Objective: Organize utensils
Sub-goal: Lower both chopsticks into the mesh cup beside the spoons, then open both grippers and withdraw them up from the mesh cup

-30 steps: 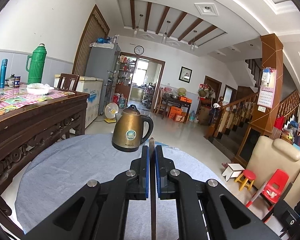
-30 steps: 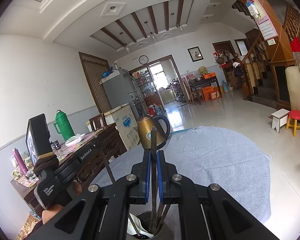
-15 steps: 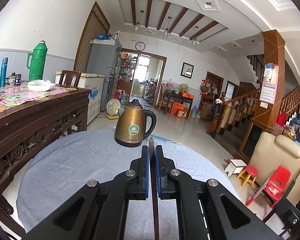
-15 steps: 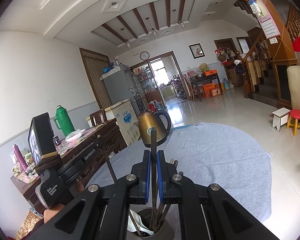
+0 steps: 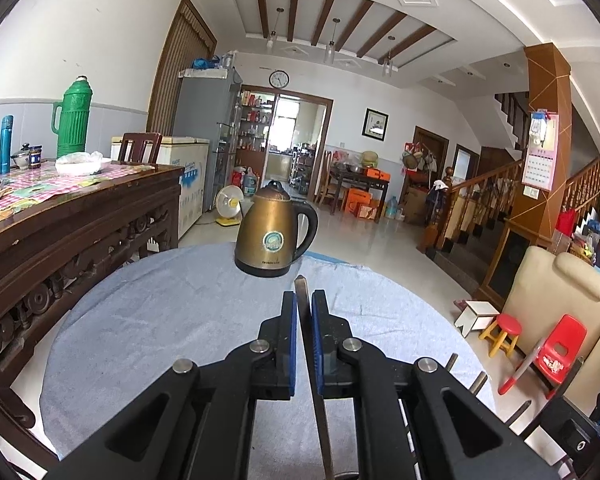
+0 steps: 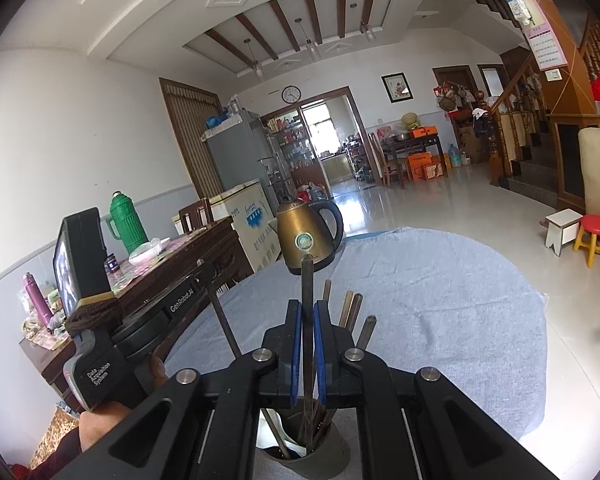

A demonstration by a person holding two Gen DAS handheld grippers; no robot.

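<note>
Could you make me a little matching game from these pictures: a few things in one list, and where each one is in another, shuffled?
Things:
1. kettle
2. green flask
3. red stool
4. loose chopsticks

Places:
A. on the floor beside the cream sofa
B. standing in the dark cup at the near edge of the round table
C. on the far side of the blue cloth
D. on the dark wooden sideboard by the wall

Pairs: 1-C, 2-D, 3-A, 4-B
</note>
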